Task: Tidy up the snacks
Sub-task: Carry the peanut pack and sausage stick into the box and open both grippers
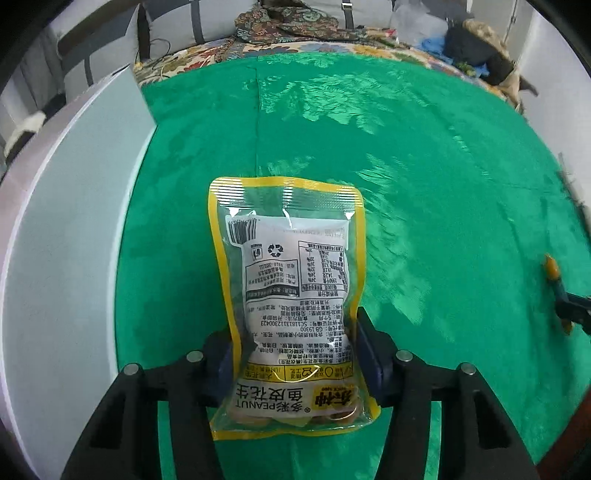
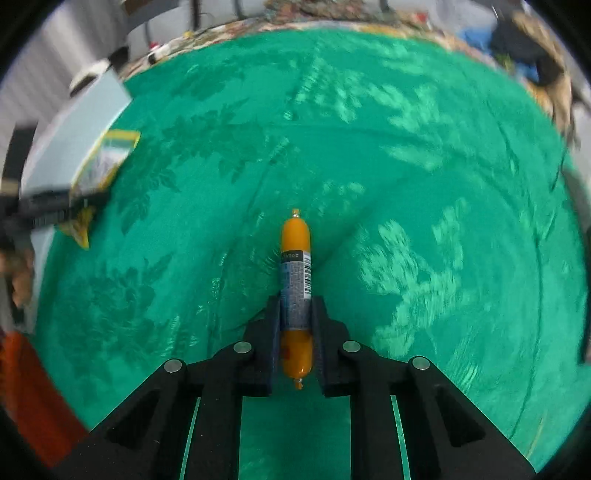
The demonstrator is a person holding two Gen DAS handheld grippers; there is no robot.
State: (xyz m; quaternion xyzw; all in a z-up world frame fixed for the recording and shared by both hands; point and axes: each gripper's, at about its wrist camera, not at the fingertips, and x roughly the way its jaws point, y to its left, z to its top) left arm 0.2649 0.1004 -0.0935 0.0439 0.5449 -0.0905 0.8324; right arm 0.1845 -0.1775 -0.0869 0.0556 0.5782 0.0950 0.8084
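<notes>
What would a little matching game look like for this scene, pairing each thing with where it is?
Things:
1. peanut packet
2. orange sausage stick
3. green cloth
4. white box

Places:
A. covers the table
B. clamped in the right tongs
C. at the cloth's left edge
D. clamped in the left tongs

Pairs: 1-D, 2-B, 3-A, 4-C

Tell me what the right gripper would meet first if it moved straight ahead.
Probably nothing soon. The right gripper, shut on the sausage, points across bare green cloth; clutter at the far edge comes next, though depth is unclear.
</notes>
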